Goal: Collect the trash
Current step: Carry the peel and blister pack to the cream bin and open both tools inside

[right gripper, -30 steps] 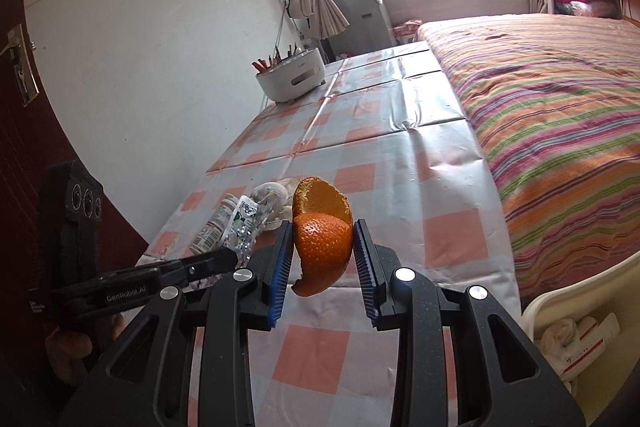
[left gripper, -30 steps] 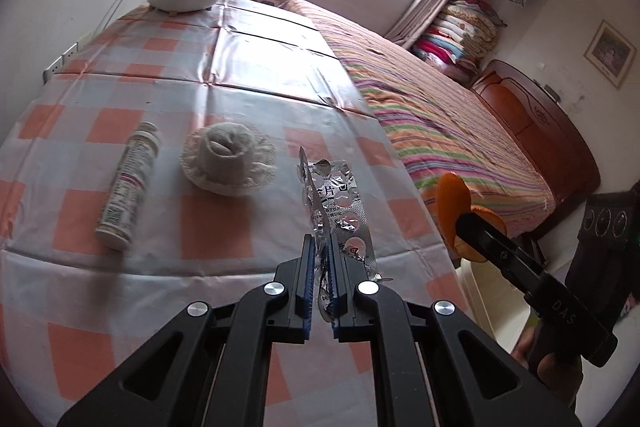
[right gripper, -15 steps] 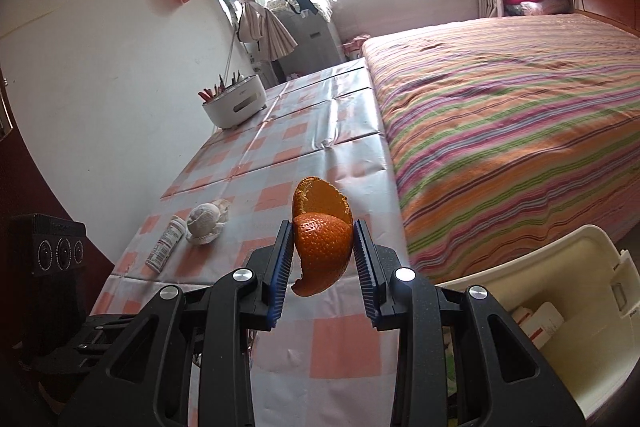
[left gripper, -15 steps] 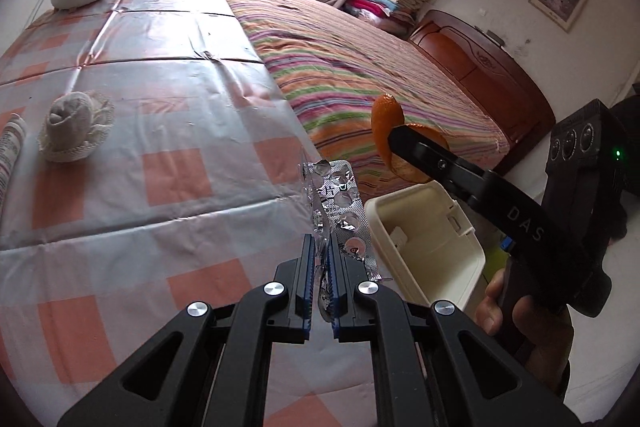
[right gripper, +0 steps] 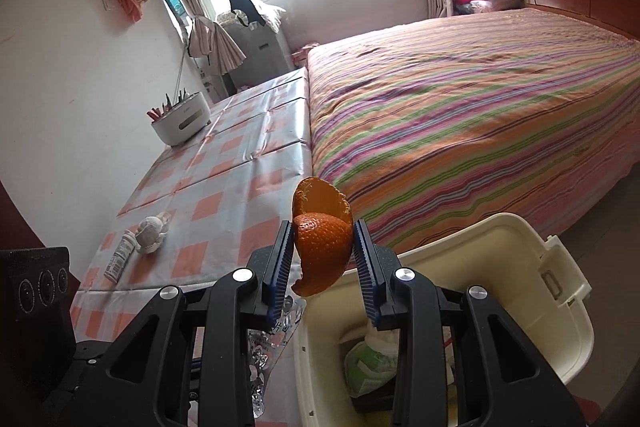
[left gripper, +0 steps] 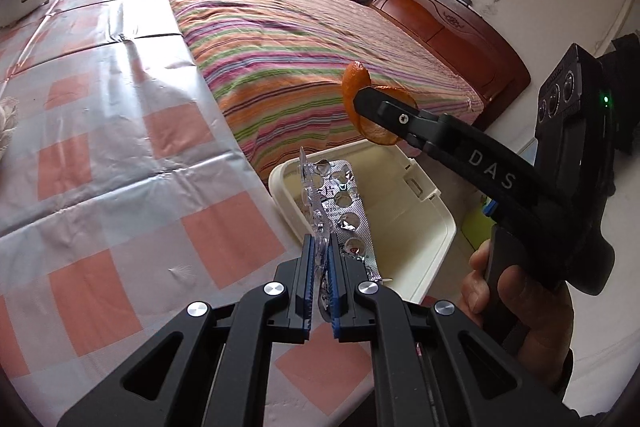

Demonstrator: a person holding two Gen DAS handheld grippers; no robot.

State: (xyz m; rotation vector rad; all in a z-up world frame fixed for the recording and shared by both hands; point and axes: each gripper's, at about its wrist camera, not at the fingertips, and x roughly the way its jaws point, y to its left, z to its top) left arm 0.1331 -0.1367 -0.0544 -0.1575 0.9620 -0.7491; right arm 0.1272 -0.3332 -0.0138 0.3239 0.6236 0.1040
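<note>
Bedroom, checked worktop (left gripper: 120, 155) beside striped bed (right gripper: 480, 115). Left gripper (left gripper: 319, 255) fingers clamped on empty blister pack (left gripper: 340, 203), pack sticking up past fingertips over cream bin (left gripper: 420, 227) rim. Right gripper (right gripper: 323, 251) fingers pinch orange peel (right gripper: 322, 251) between pads, above bin. Bottle (right gripper: 120, 261) lies on worktop.

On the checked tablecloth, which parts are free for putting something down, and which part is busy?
Free: the wide stretch of tablecloth between the white pot and the small bottle. Busy: the corner with the bottle and the crumpled tissue.
</note>
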